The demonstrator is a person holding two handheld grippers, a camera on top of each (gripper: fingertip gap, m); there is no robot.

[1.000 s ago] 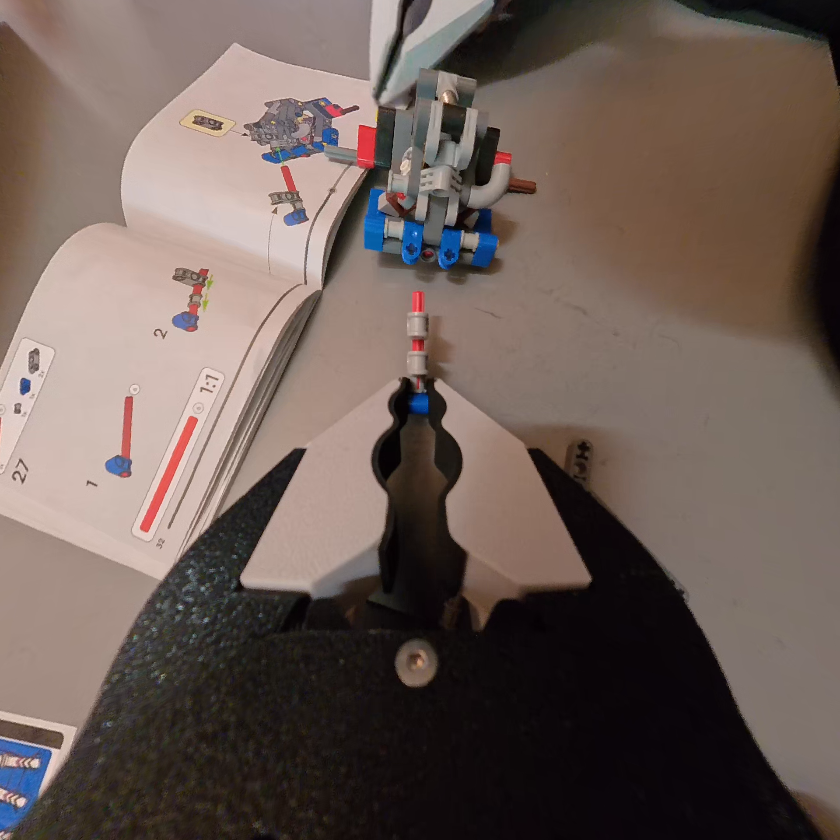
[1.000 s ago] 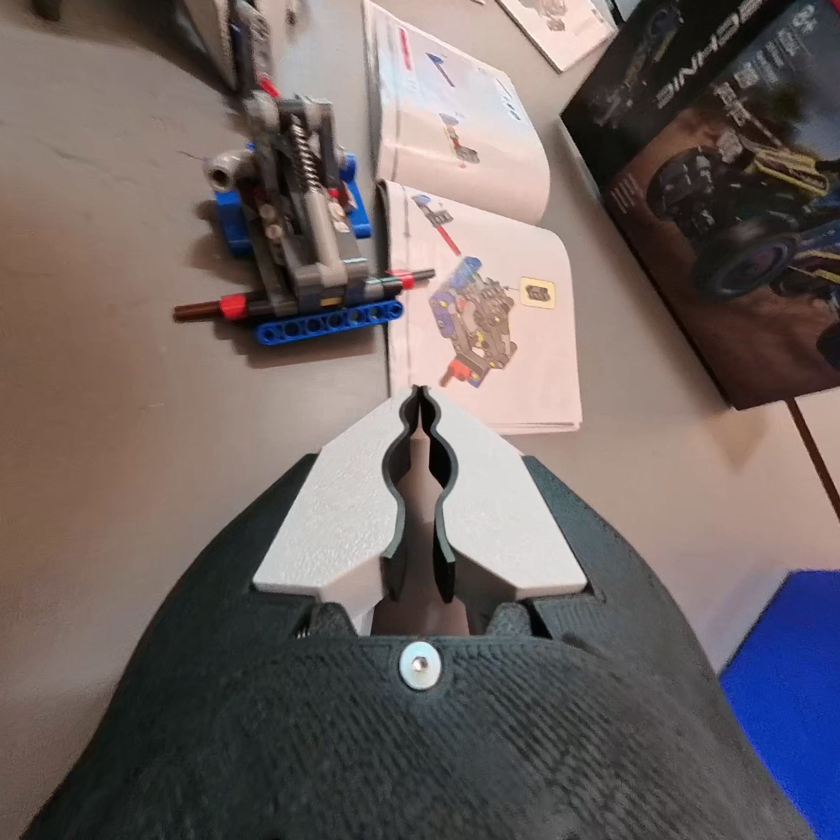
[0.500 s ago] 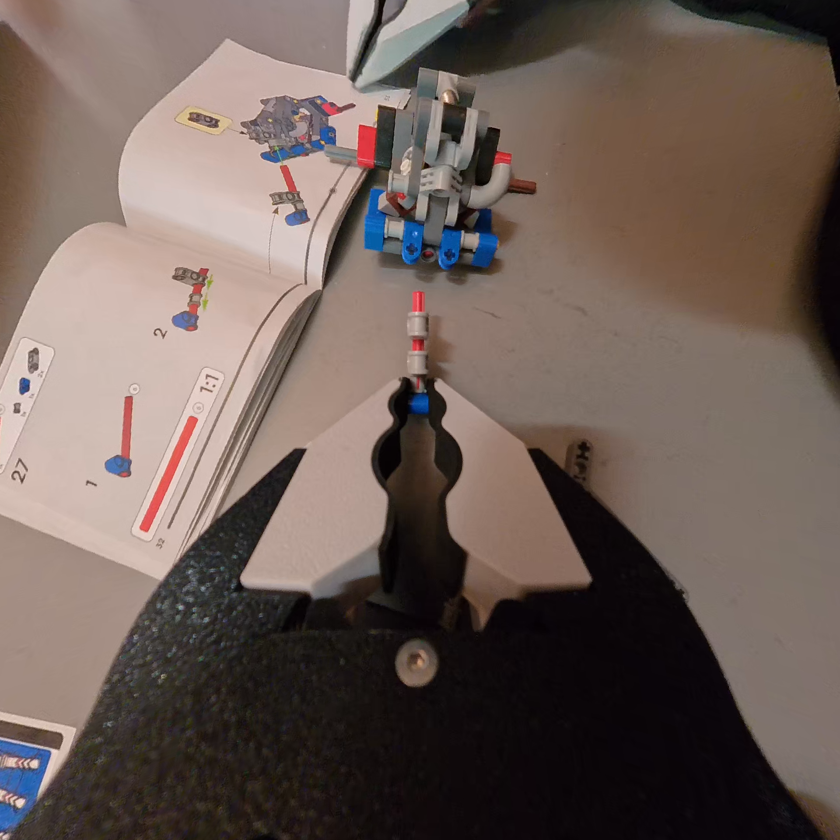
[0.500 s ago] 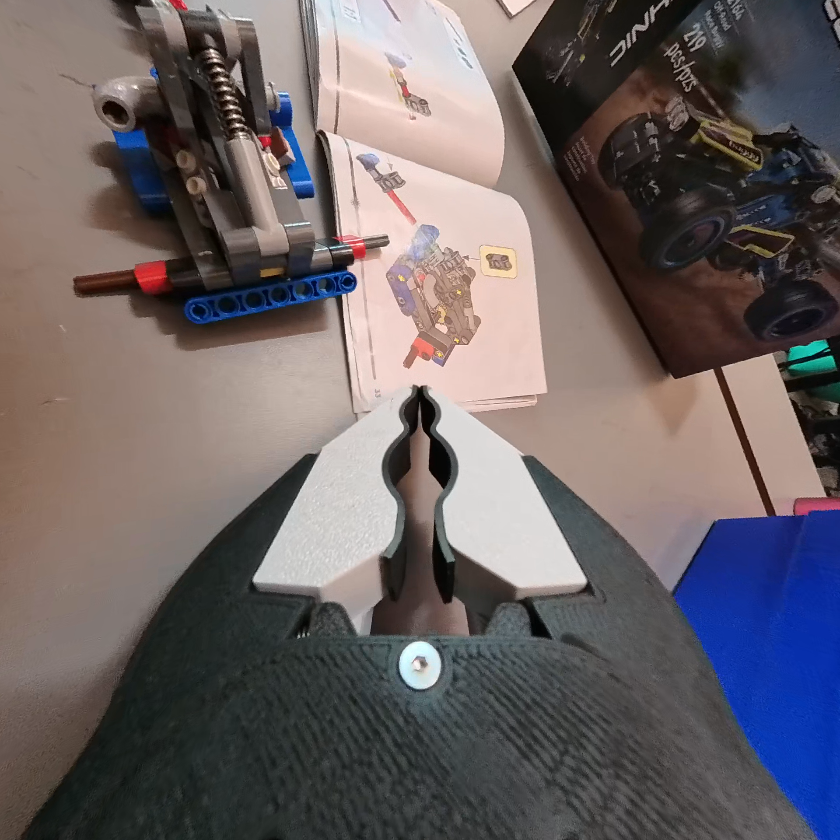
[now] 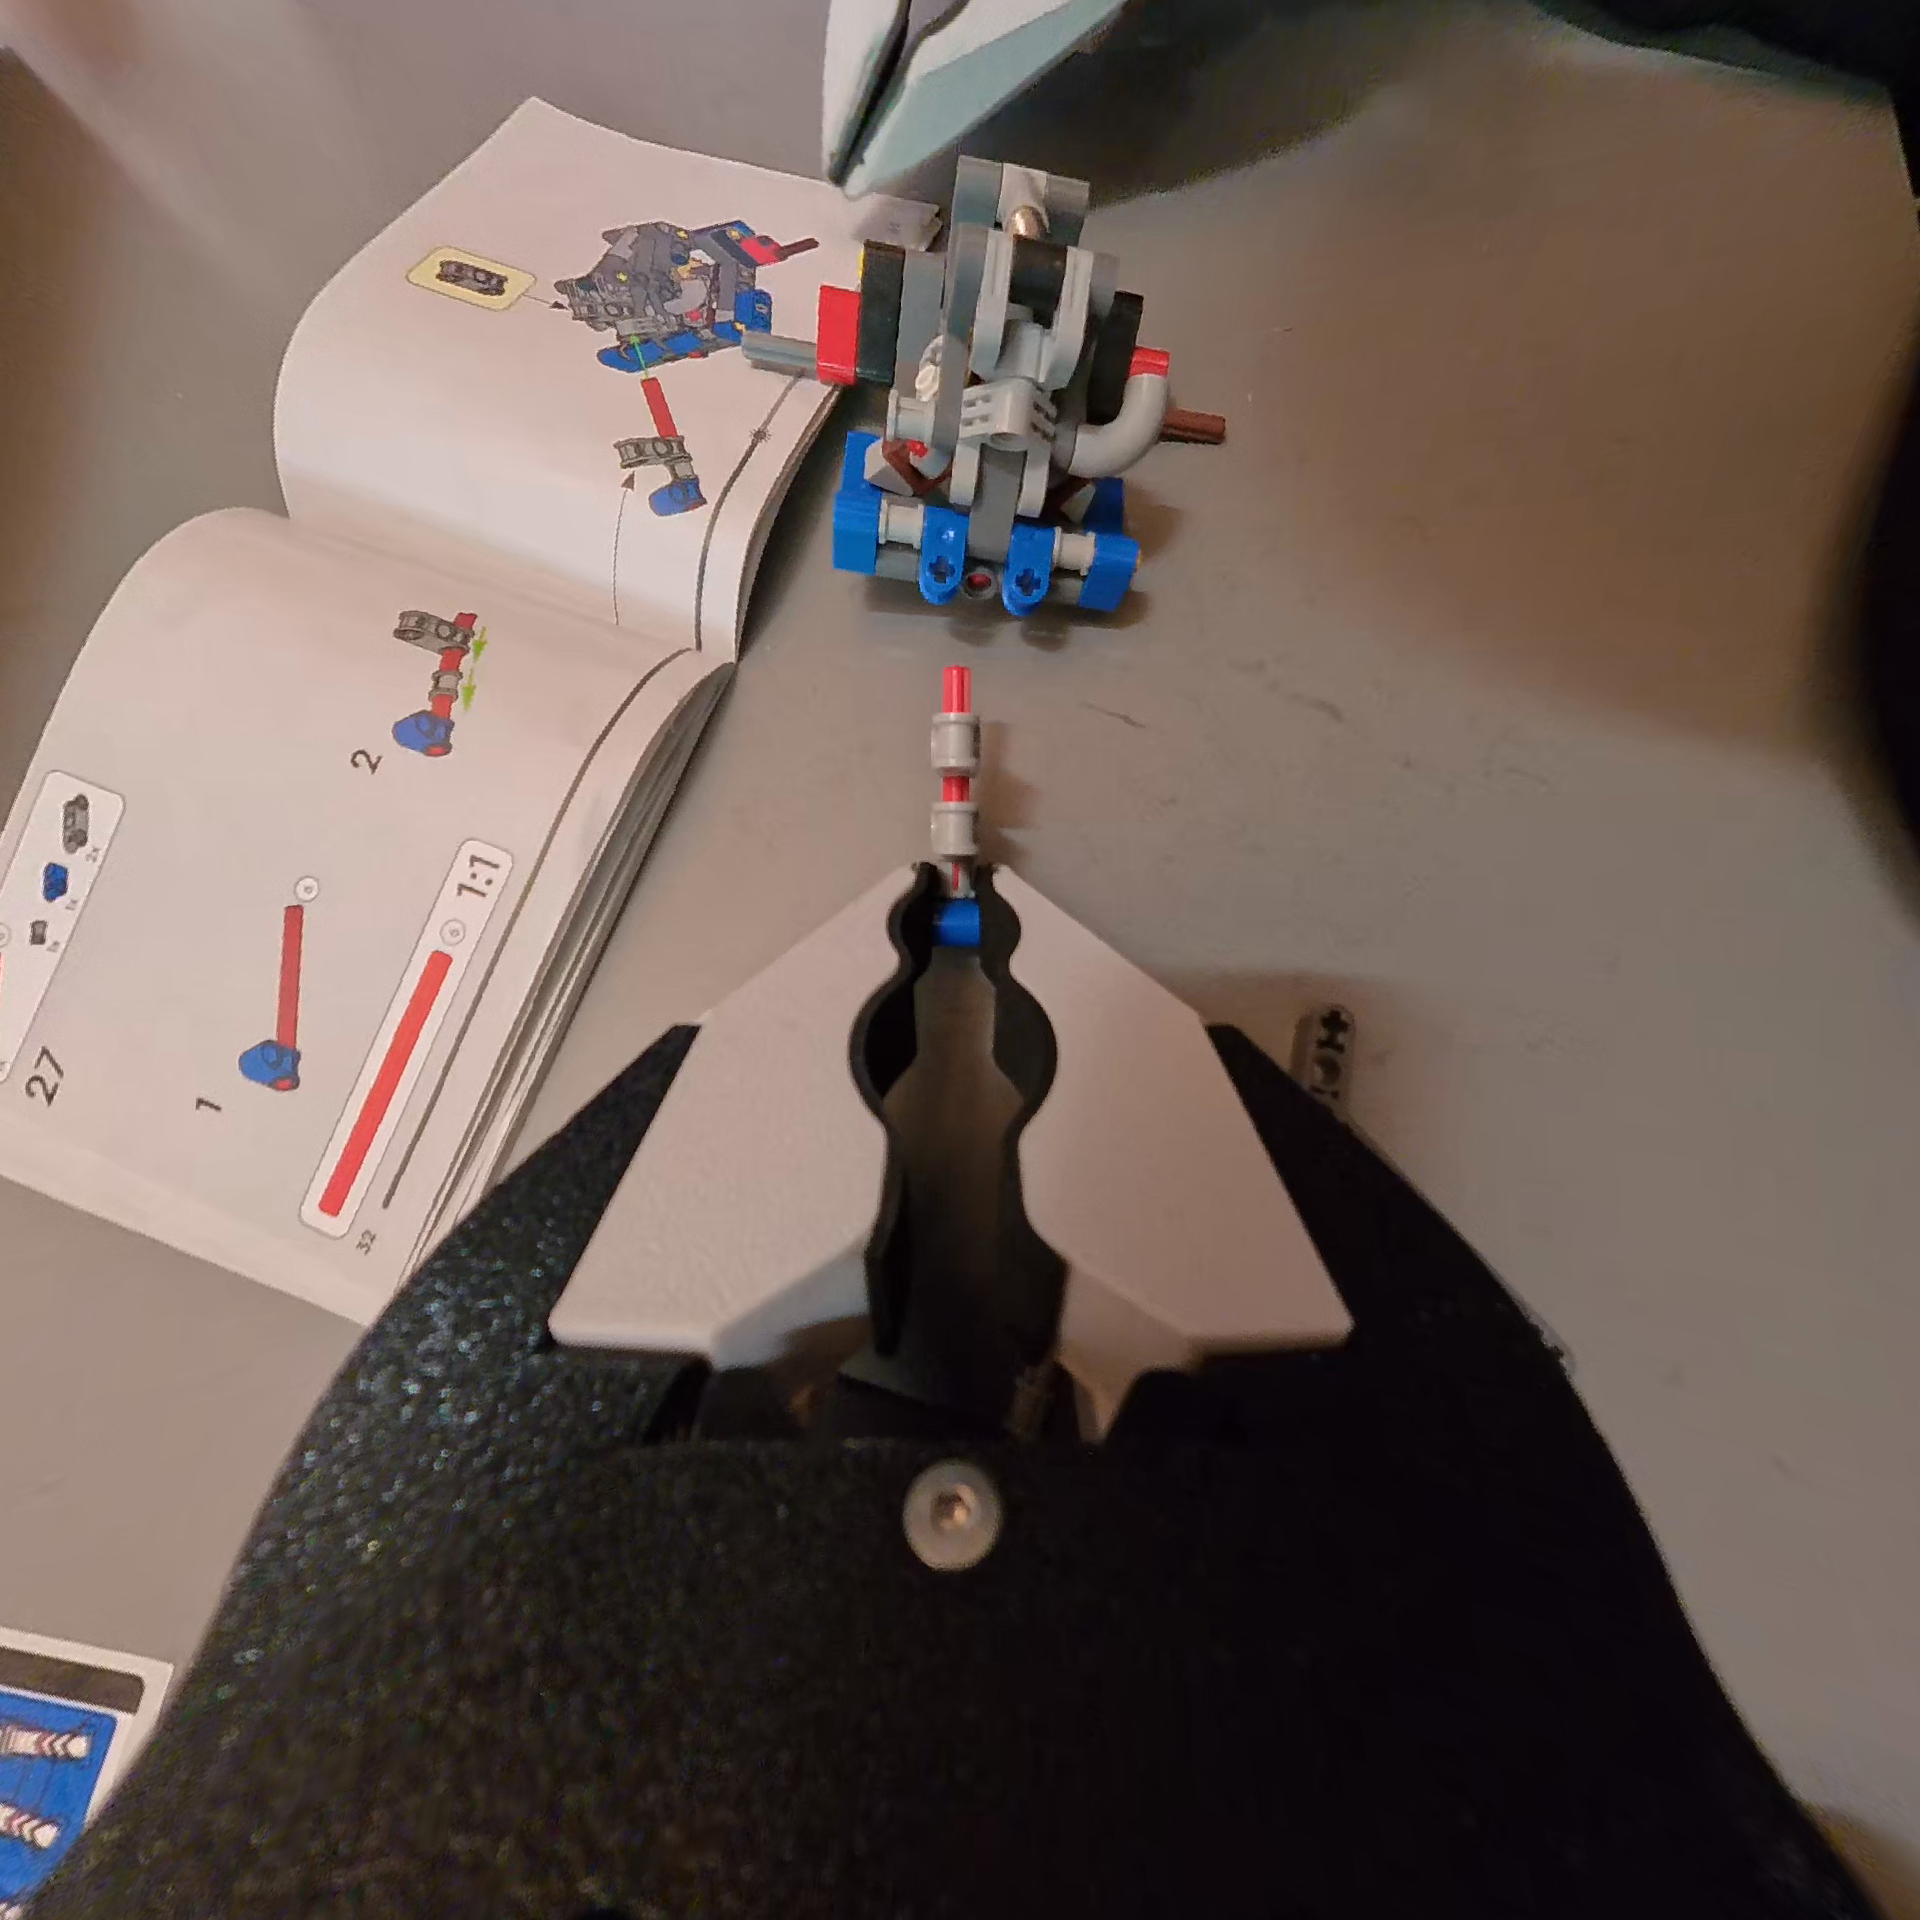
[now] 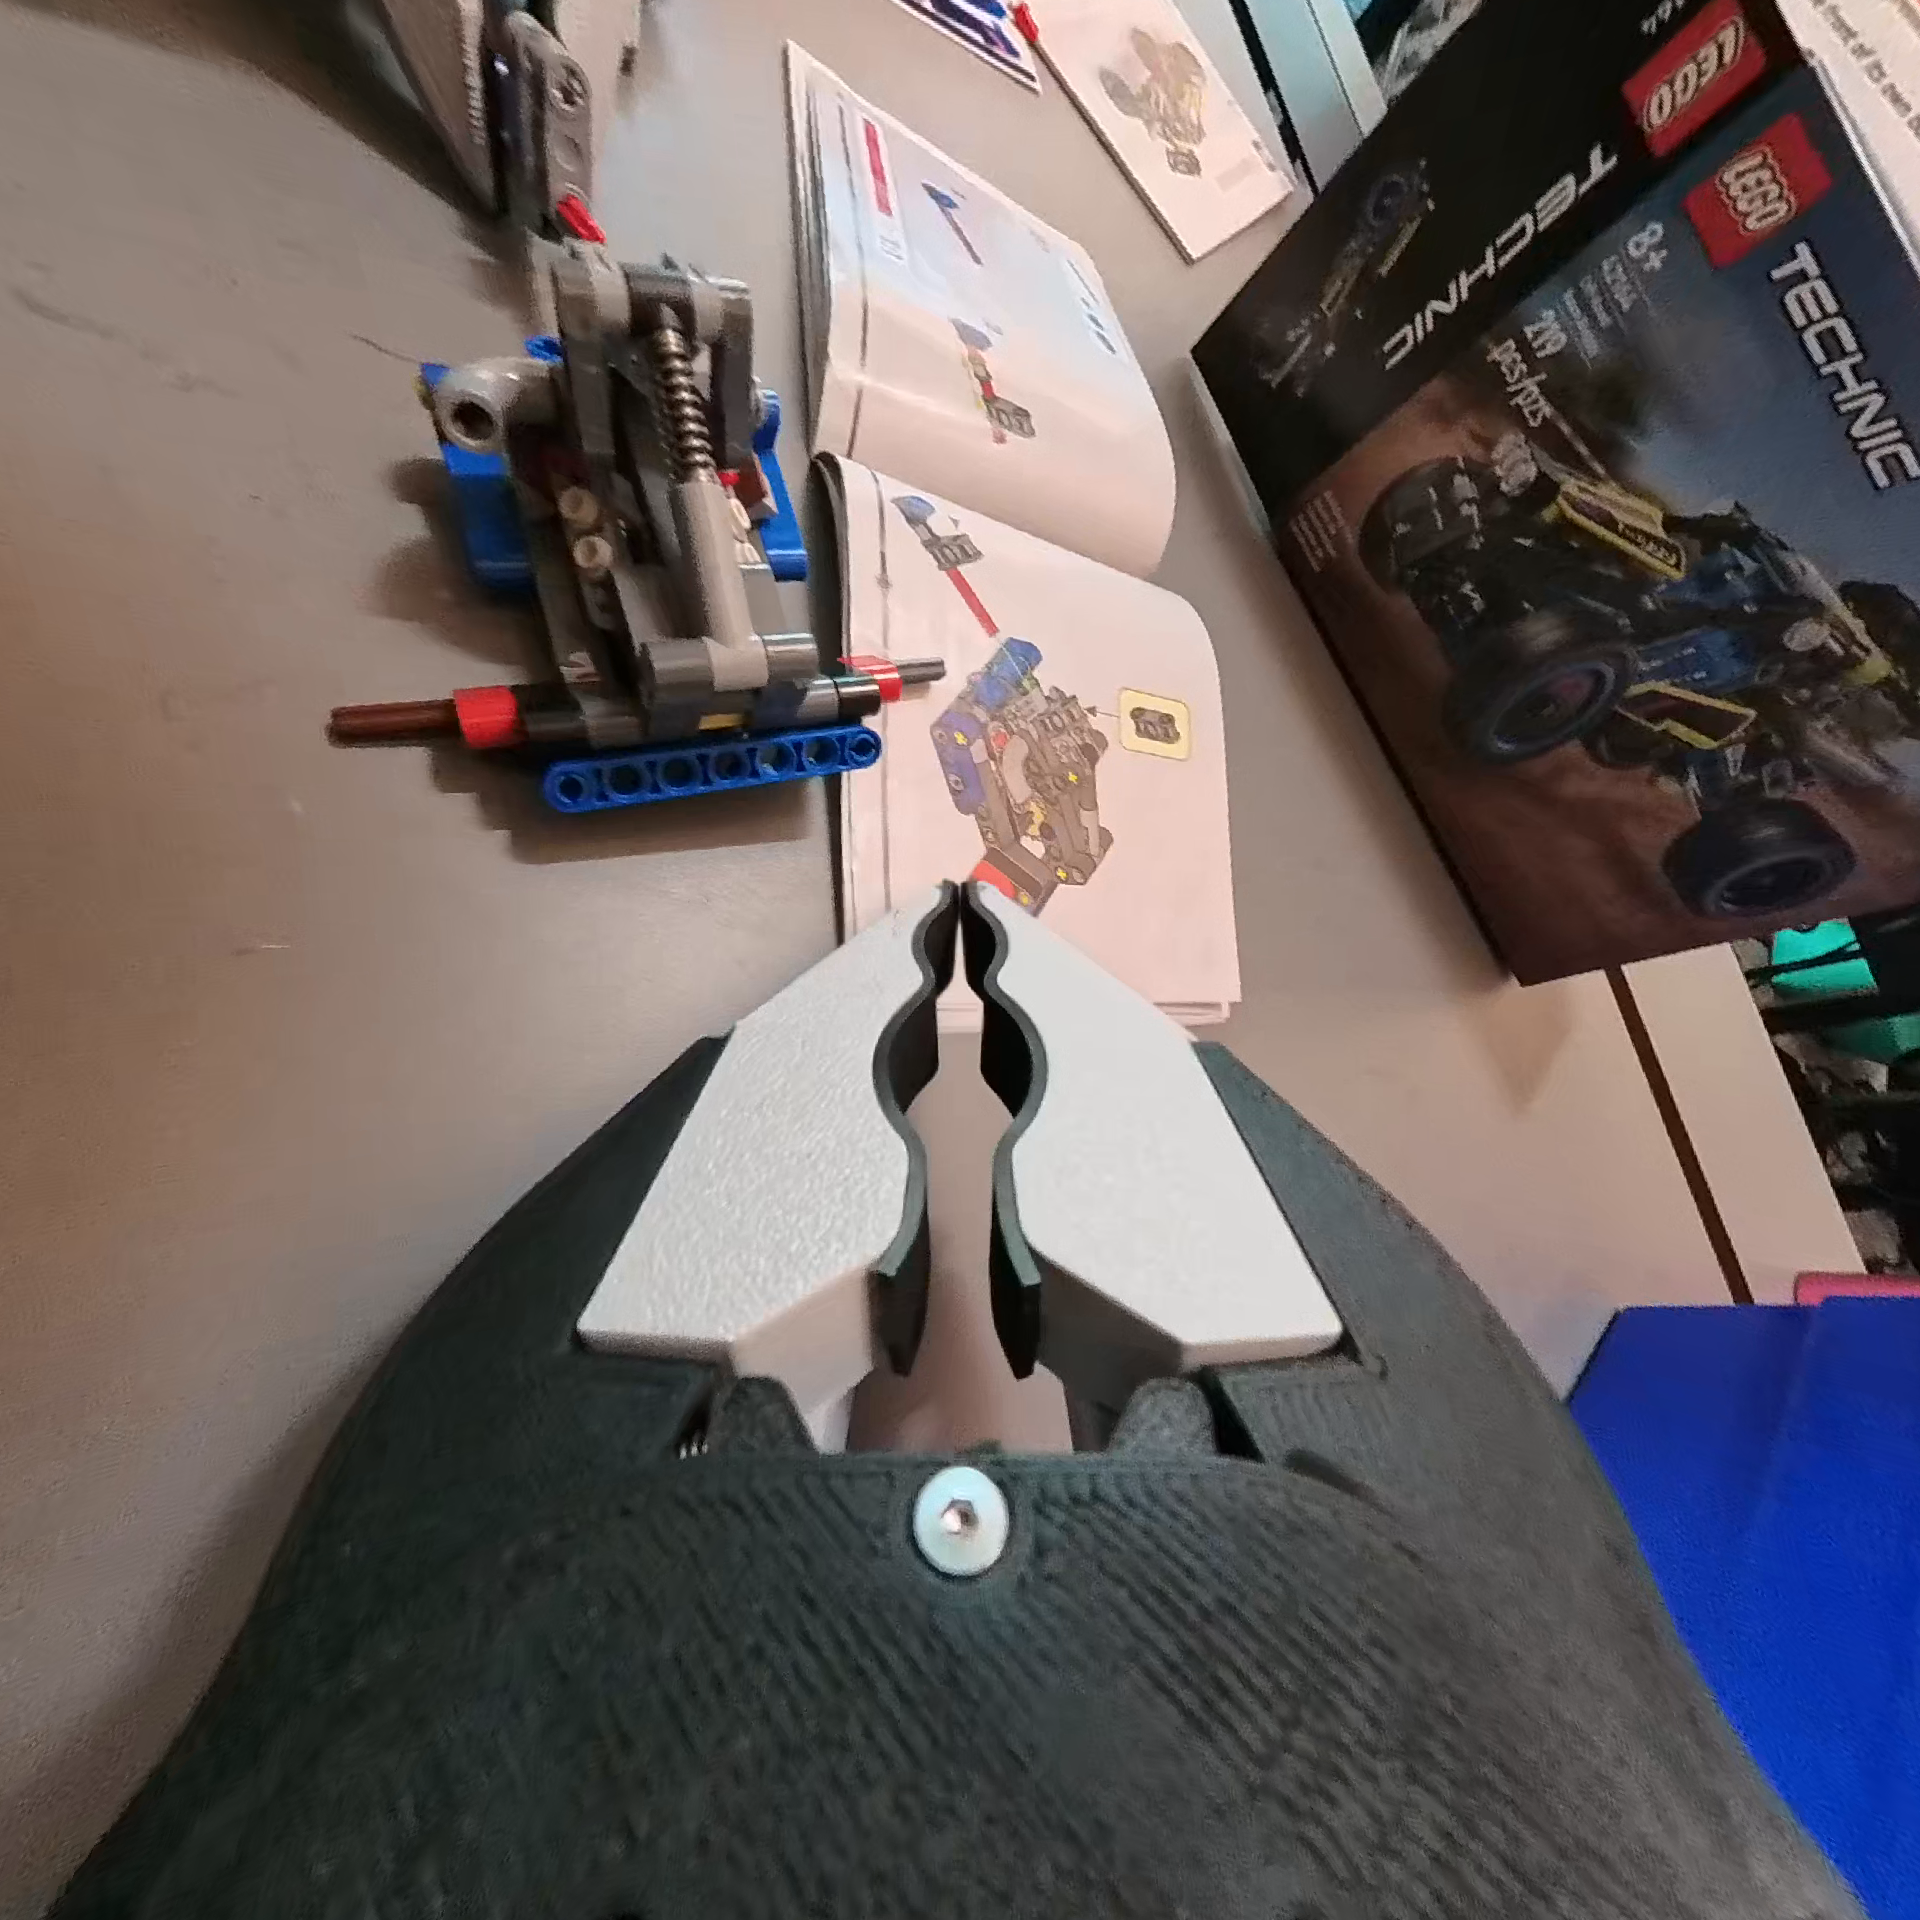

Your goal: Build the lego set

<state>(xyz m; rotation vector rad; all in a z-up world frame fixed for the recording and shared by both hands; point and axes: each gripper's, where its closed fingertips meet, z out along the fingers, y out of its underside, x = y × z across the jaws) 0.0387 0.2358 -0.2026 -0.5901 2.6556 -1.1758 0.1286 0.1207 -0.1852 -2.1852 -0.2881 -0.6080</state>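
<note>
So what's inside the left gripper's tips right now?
The left gripper is shut on a small blue connector capping a red axle with two grey bushes, pointing forward. How deep the connector sits is hidden by the pads.

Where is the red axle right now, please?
In the left wrist view, the red axle sticks out of the left gripper, pointing at the model, with the booklet to its left.

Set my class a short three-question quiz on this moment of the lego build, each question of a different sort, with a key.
1. True or false: the right gripper holds a piece.
2. What does the left gripper hold? A) red axle with two grey bushes B) blue beam C) spring
3. Fill in: the open instruction booklet lies to the ____ of the partly built model in the left wrist view.

Key: 1 false; 2 A; 3 left
</note>
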